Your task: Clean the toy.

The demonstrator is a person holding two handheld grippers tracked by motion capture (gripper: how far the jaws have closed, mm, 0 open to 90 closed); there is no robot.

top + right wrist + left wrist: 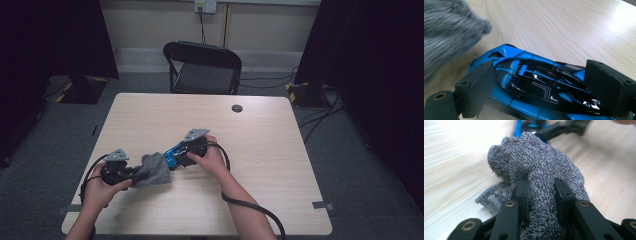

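The left gripper [541, 192] pinches the soft, limp grey cloth [541, 167] bunched between its fingers; the right gripper [536, 85] clamps the rigid, glossy, likely slippery blue toy car [529, 82] by its flanks.

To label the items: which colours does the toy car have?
The toy car is bright blue with glossy black panels, clearest in the right gripper view.

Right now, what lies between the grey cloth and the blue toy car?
Nothing: in the right gripper view a thin strip of bare table separates the grey cloth from the blue toy car.
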